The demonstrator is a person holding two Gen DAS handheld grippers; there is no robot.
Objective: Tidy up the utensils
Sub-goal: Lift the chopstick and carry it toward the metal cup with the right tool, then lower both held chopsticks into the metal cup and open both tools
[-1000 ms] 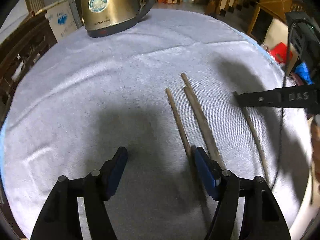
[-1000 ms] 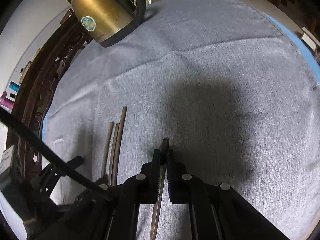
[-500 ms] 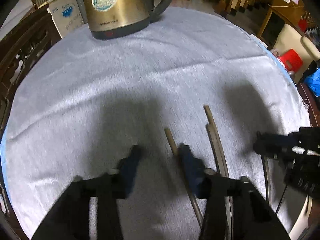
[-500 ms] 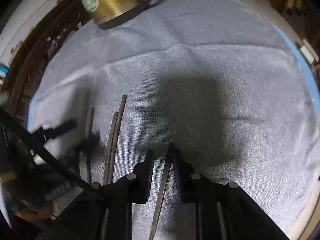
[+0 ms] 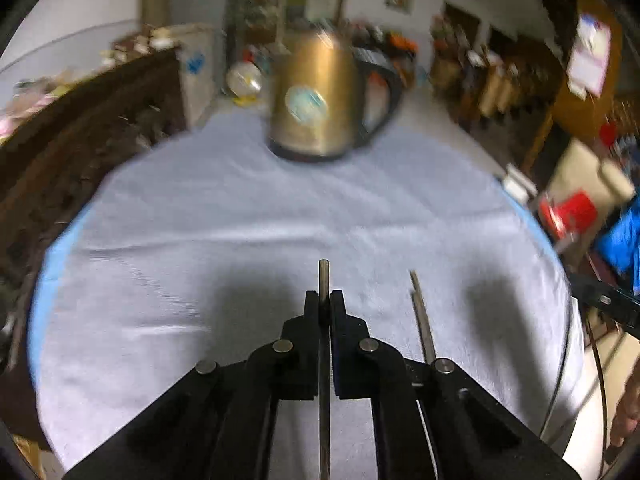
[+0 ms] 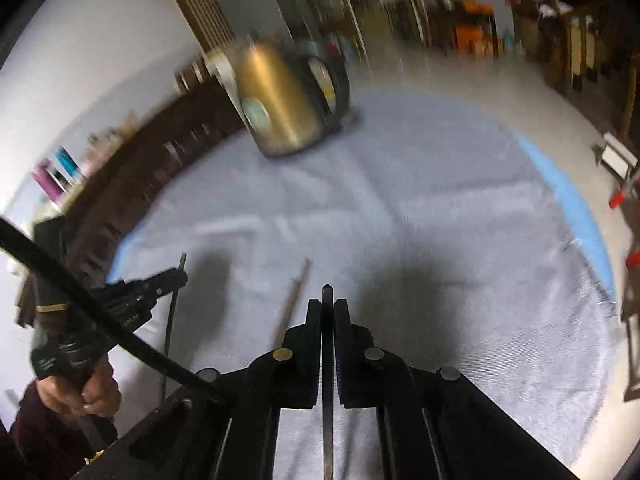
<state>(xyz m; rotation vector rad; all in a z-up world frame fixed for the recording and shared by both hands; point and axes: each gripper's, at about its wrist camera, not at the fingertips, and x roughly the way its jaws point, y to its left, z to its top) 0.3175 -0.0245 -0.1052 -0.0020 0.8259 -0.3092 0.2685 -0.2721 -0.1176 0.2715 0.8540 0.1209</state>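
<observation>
Both jaws tight on chopsticks (image 5: 323, 280).

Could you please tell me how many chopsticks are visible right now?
4: one clamped in the left gripper, one clamped in the right gripper, and two lying together on the grey cloth between them.

A kettle (image 5: 320, 100) is set at the desk's (image 5: 200, 240) far side. Two chopsticks (image 5: 422, 320) are laid side by side nearer, right of the left tongs (image 5: 324, 304).
</observation>
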